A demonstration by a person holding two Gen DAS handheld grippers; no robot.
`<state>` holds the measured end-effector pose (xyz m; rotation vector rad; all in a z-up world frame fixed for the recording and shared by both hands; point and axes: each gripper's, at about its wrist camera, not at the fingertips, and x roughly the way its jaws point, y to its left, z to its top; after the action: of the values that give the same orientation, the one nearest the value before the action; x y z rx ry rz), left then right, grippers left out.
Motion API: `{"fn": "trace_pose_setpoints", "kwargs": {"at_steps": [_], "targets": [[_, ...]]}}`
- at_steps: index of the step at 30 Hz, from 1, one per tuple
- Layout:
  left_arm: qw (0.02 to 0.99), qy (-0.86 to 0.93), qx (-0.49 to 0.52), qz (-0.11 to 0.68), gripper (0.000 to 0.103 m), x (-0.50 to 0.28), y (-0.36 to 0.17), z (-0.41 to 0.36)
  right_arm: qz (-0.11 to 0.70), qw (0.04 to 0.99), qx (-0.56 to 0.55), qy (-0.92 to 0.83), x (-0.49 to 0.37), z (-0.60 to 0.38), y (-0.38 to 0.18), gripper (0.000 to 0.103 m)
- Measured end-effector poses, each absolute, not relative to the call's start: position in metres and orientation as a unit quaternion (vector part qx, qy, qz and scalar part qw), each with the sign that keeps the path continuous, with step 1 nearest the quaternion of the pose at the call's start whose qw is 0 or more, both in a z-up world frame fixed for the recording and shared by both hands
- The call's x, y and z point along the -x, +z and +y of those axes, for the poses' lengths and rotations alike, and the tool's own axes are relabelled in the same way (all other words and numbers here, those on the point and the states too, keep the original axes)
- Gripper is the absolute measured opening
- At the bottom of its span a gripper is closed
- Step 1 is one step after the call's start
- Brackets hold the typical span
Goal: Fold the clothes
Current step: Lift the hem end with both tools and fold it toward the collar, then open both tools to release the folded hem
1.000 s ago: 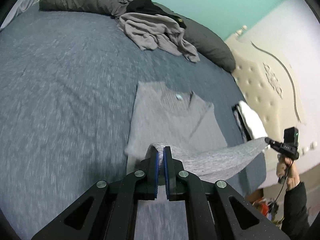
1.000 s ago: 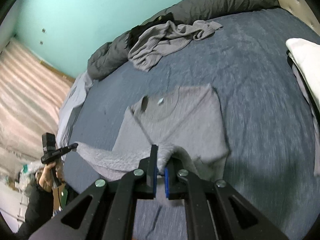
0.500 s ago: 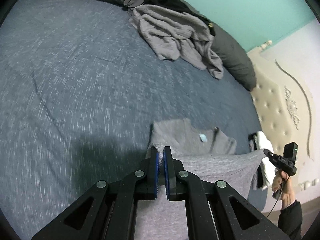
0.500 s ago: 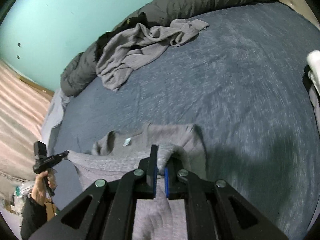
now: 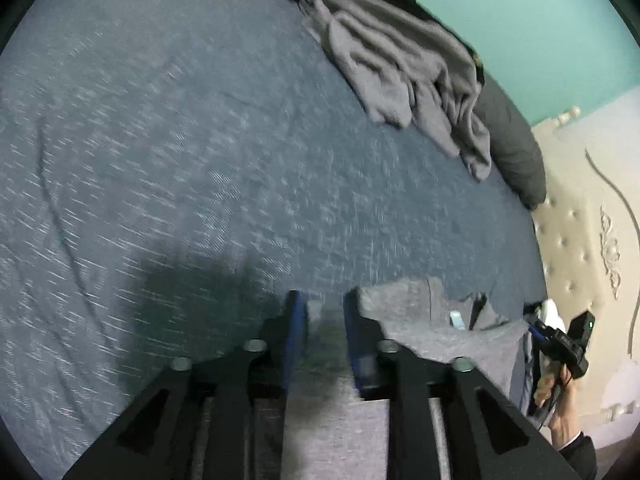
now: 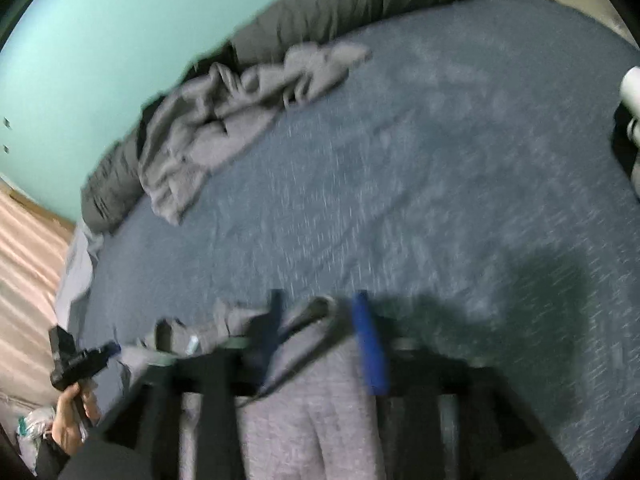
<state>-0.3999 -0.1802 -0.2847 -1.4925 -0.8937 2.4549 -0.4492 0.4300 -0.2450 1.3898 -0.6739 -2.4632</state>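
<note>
Both tools, left and right, hang spread above the gray sweater.

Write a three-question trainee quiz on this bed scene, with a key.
1. True or false: the left gripper is clamped shut.
2. The grey sweater lies on: A) a wooden table, B) a blue bedspread, C) a tiled floor.
3. Fill in: the wall behind the crumpled grey garment is coloured ____.
Key: 1 false; 2 B; 3 turquoise.
</note>
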Motion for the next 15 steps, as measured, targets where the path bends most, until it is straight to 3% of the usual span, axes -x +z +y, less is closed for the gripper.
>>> {"fn": "trace_pose_setpoints", "kwargs": {"at_steps": [7,15], "targets": [[0.098,0.848,0.476,-0.211,0.028,0.37,-0.253,-0.163,-0.161,0.178,-0.455,-0.858,0.417,0.406,-0.221,0.053],[0.138,0.837,0.527,-0.052,0.029,0.351,-0.281,-0.084,-0.02,0.222,-0.52,-0.824,0.397,0.339,-0.264,0.048]]}}
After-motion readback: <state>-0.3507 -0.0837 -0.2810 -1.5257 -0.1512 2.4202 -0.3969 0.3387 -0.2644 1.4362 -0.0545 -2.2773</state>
